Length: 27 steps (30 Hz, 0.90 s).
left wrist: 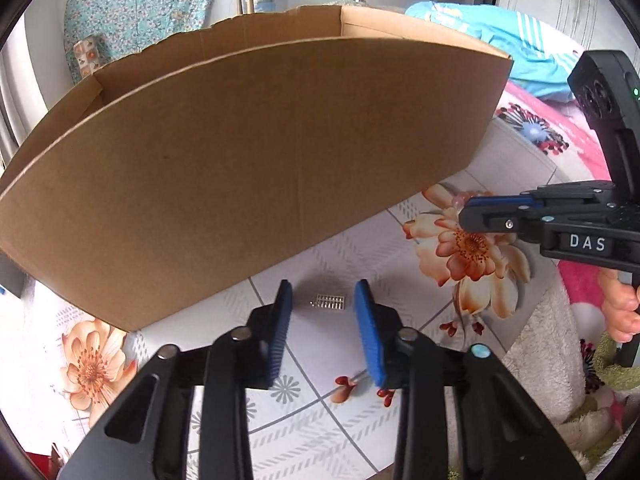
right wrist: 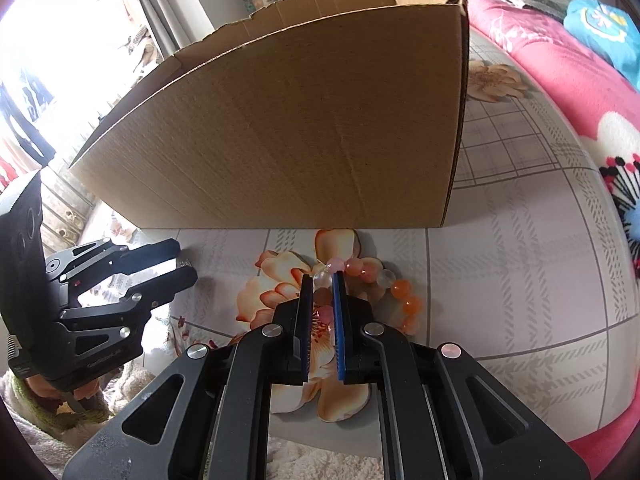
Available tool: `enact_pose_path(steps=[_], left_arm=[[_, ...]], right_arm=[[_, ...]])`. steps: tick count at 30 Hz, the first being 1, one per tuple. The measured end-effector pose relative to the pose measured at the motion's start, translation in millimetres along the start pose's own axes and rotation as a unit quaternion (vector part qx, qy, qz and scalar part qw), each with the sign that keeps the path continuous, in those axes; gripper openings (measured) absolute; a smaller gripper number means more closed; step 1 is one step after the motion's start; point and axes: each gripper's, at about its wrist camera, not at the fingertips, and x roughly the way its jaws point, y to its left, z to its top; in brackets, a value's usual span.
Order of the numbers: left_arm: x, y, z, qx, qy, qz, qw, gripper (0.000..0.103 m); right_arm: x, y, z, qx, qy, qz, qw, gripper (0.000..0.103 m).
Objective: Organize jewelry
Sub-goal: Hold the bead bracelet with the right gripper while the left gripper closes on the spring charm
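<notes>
In the left wrist view, the left gripper (left wrist: 323,300) hovers with its blue pads wide apart just in front of the cardboard box (left wrist: 240,168), which stands on the floral tablecloth (left wrist: 332,420). Between the two pads, near the front wall of the box, a small silver jewelry piece (left wrist: 328,302) lies on the cloth, and the pads do not touch it. To the right of the box, the right gripper (left wrist: 470,214) comes in from the side, held by a hand (left wrist: 622,312); from here I cannot tell what is between its fingers. In the right wrist view, the right gripper (right wrist: 322,280) is narrow and closed on a beaded bracelet (right wrist: 384,284) of orange, pink and clear beads, which lies on the tablecloth (right wrist: 520,280) just in front of the cardboard box (right wrist: 300,128). One clear bead sits between the pads, and the other beads curve to the right. The left gripper (right wrist: 182,270) is to the left of the box front, with its fingers apart.
</notes>
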Motion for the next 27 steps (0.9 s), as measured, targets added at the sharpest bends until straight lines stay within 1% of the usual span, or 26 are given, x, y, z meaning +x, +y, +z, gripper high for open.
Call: enact_pose_path(steps=[1, 3, 4, 7, 10, 15, 19, 21, 24, 25, 27], left_arm=[[0.3, -1.1, 0.3, 0.003, 0.001, 0.004, 1.0000, 0.024], [0.1, -3.2, 0.8, 0.011, 0.004, 0.004, 0.9999, 0.016], [-0.2, -4.8, 0.9, 0.014, 0.005, 0.004, 0.9999, 0.014], [0.6, -8.7, 1.5, 0.025, 0.007, 0.006, 0.9997, 0.014], [1.0, -7.4, 2.0, 0.016, 0.008, -0.007, 0.9998, 0.014], [-8.1, -4.2, 0.9, 0.009, -0.002, -0.021, 0.9997, 0.014], [-24.9, 2.1, 0.7, 0.006, -0.019, -0.031, 0.9993, 0.014], [-36.9, 8.0, -0.6, 0.005, -0.031, -0.038, 0.9988, 0.014], [-53.6, 12.9, 0.1, 0.001, -0.050, -0.050, 0.9975, 0.014], [-59.8, 14.4, 0.8, -0.001, -0.057, -0.055, 0.9969, 0.014], [-69.9, 14.7, 2.8, -0.001, -0.069, -0.063, 0.9956, 0.014]], right_arm=[[-0.6, -1.6, 0.1, 0.001, 0.000, 0.002, 1.000, 0.007], [-2.5, -5.0, 0.8, 0.002, -0.001, 0.005, 1.000, 0.007], [-3.5, -6.1, 1.1, 0.002, -0.002, 0.006, 1.000, 0.007], [-5.1, -10.1, 0.8, 0.001, -0.004, 0.008, 1.000, 0.007], [-6.8, -11.7, 0.8, 0.006, -0.005, 0.012, 1.000, 0.007], [-10.4, -25.7, -1.5, 0.035, -0.009, 0.034, 0.999, 0.007], [-23.7, -46.3, -1.6, 0.065, -0.024, 0.072, 0.995, 0.007], [-33.8, -57.9, -1.3, 0.087, -0.037, 0.101, 0.990, 0.007], [-47.3, -75.1, -1.7, 0.121, -0.055, 0.144, 0.981, 0.007], [-52.8, -82.3, -2.4, 0.134, -0.064, 0.161, 0.976, 0.007], [-59.8, -91.3, -3.6, 0.151, -0.075, 0.182, 0.969, 0.007]])
